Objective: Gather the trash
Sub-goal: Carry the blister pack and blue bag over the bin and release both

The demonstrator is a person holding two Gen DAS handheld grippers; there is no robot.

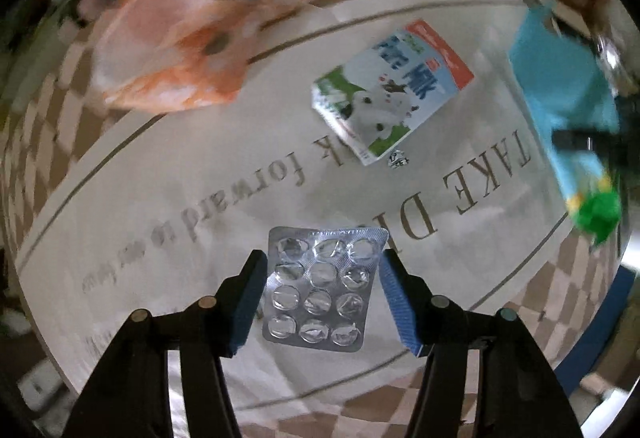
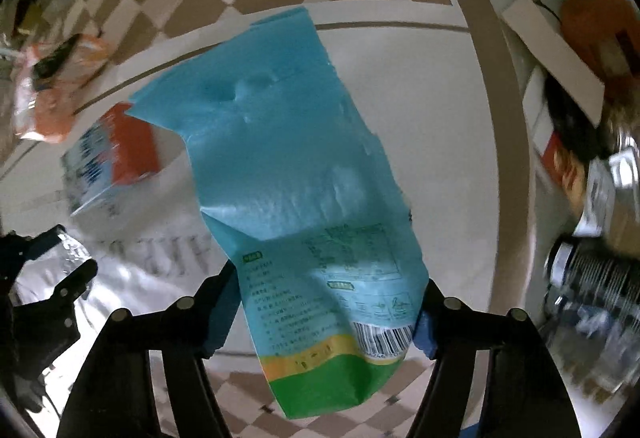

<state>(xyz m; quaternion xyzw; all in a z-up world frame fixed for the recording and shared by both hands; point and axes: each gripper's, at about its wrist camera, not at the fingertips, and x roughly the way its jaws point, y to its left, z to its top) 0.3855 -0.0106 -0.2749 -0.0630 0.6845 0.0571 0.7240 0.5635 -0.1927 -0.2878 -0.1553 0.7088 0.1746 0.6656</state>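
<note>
On the far left of the left wrist view, an orange plastic bag [image 1: 176, 38] lies blurry on the rug [image 1: 168, 174], partly over the brown and white checkered border. The rug is pale in the middle, with big grey letters printed on it.

Lower down in the middle, the left gripper [image 1: 322, 290] points down at the rug. A silver pill sheet [image 1: 322, 288] with its bubbles popped sits between the two blue pads [image 1: 248, 302]. The left edge of the sheet seems to meet the left pad, but a thin gap shows by the right pad, so I cannot tell if the claw is pinching it or just around it.

Above and to the right of it, a milk carton [image 1: 390, 94] with a cow on it lies flat on the rug, apart from the pill sheet.

At the right edge of this view, a blue packet [image 1: 560, 86] with a green end hangs in front of the rug.

In the right wrist view, the orange bag [image 2: 56, 90] is far left and the milk carton [image 2: 112, 162] is beside it. The left gripper [image 2: 60, 270] shows low on the left with the shiny sheet.

In the middle, the right gripper [image 2: 326, 314] is clenched on the blue packet [image 2: 288, 158]. Its pads [image 2: 425, 334] press the packet's two sides near the barcode. The packet stretches up and away from the claw, crumpled.

On the right, boxes [image 2: 560, 50] and shiny cans [image 2: 596, 278] sit blurry past the rug's edge.
</note>
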